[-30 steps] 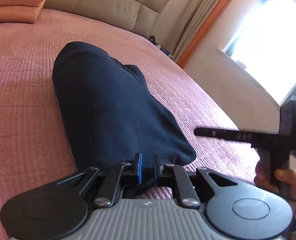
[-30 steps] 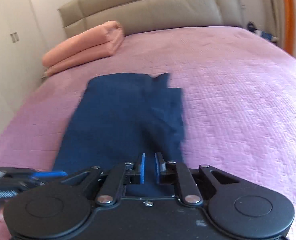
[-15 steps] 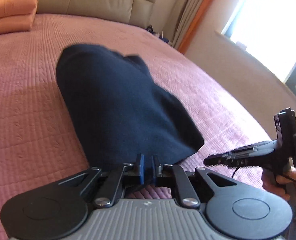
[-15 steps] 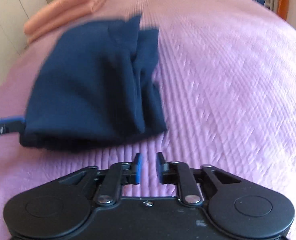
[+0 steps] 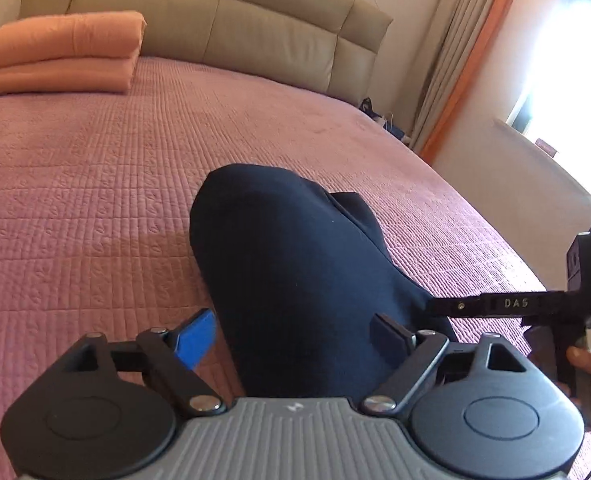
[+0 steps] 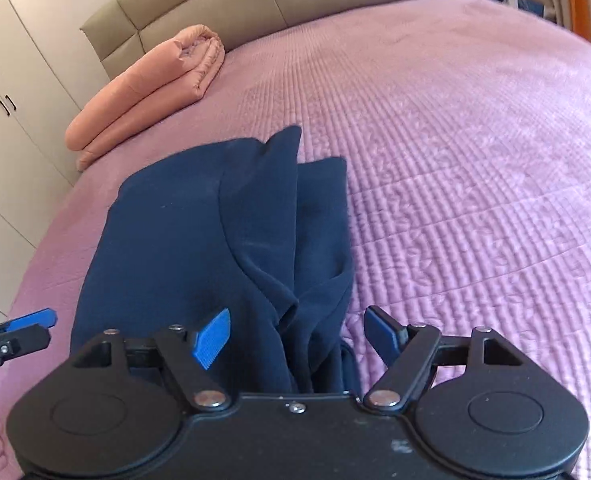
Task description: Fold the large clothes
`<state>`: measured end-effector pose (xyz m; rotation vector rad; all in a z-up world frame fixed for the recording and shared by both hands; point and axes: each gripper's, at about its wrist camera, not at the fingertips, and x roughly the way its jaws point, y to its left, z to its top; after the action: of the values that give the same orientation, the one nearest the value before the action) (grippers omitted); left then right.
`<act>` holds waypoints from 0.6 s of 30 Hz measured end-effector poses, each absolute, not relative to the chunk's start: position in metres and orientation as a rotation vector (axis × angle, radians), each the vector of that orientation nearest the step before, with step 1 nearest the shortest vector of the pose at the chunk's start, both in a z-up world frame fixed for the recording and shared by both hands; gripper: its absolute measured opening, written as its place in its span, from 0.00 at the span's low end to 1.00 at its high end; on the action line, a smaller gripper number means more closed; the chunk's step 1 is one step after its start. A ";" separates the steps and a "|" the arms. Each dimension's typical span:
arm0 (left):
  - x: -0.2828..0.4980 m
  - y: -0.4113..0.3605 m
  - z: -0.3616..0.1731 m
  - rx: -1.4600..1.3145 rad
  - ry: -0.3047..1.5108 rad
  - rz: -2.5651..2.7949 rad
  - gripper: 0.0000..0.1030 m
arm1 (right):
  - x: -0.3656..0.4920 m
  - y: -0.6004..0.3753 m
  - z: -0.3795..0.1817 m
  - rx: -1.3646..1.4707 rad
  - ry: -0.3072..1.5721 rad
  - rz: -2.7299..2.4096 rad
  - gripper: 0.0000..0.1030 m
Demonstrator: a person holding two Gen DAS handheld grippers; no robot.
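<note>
A folded dark navy garment (image 5: 291, 264) lies on the pink quilted bed (image 5: 75, 184); it also shows in the right wrist view (image 6: 199, 236), with loose folds along its right side. My left gripper (image 5: 295, 340) is open, its blue-padded fingers spread on either side of the garment's near end. My right gripper (image 6: 299, 336) is open too, astride the garment's near right edge. The right gripper shows side-on in the left wrist view (image 5: 495, 304). The left gripper's fingertips (image 6: 31, 320) show at the left edge of the right wrist view.
A folded orange blanket (image 5: 55, 56) lies near the beige headboard (image 5: 215, 28); it also shows in the right wrist view (image 6: 147, 88). White wardrobe doors (image 6: 3, 104) stand left of the bed. A curtain (image 5: 455, 60) and bright window are on the right.
Both grippers were shut on the garment's near edge a second ago. The right one let go first, then the left. Both now stand wide open over the garment, which lies folded shorter.
</note>
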<state>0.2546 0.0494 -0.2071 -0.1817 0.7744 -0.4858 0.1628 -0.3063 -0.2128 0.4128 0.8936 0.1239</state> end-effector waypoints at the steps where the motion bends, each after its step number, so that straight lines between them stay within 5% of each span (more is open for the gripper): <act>1: 0.260 0.048 -0.209 -0.183 0.781 -0.486 0.84 | 0.163 -0.305 -0.215 0.414 0.900 0.121 0.86; 10: 0.293 0.037 -0.241 -0.259 0.852 -0.506 0.87 | 0.185 -0.305 -0.242 0.468 0.920 0.145 0.99; 18: 0.303 0.060 -0.303 -0.698 0.924 -0.529 0.97 | 0.181 -0.303 -0.263 0.556 0.903 0.233 0.99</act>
<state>0.3033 0.0599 -0.3032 -0.6981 0.9237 -0.5285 0.1808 -0.3029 -0.2627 0.5562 0.9031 0.2329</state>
